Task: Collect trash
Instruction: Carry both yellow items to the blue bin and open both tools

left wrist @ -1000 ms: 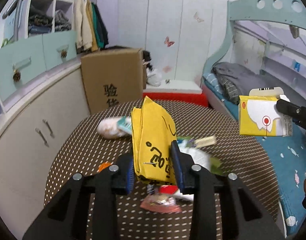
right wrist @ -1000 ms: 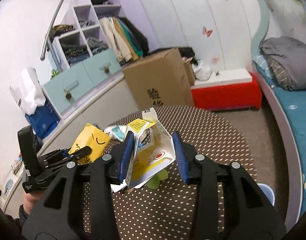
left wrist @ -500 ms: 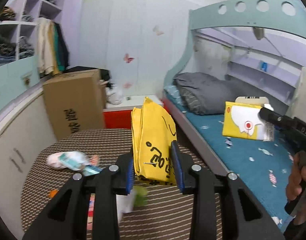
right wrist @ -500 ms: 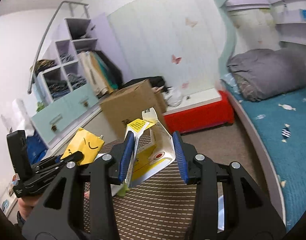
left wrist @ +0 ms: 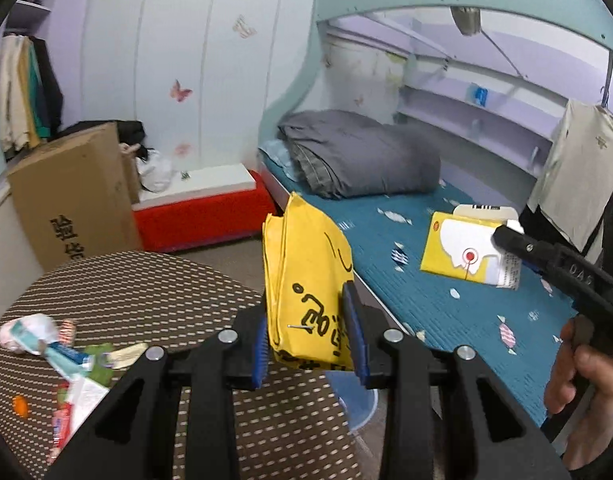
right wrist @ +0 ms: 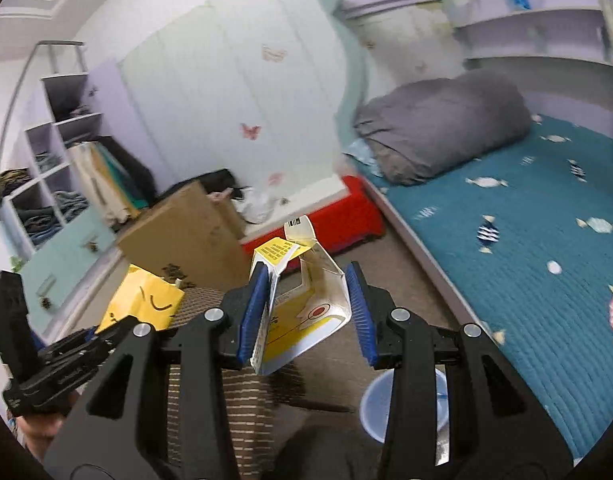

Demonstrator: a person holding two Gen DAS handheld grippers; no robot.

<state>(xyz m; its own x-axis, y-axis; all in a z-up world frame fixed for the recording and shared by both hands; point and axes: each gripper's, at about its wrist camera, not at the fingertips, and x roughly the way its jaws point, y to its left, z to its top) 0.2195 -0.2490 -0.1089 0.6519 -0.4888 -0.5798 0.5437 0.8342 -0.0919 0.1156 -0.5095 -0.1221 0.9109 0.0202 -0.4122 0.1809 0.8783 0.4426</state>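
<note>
Cardboard box (left wrist: pixel 72 196) standing by the wall, just beside a red bench (left wrist: pixel 202 216) with a white top. Grey duvet (left wrist: pixel 358 160) bundled at the head of a bed with a teal quilt (left wrist: pixel 446 292). Butterfly stickers (left wrist: pixel 180 91) on white wardrobe doors. Clothes on open shelves (right wrist: pixel 50 184).

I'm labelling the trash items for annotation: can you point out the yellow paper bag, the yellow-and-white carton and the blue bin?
yellow paper bag (left wrist: pixel 306 280), left wrist view, its printed front face.
yellow-and-white carton (right wrist: pixel 302 316), right wrist view, its yellow lower panel.
blue bin (right wrist: pixel 376 410), right wrist view, its rim's left part.
</note>
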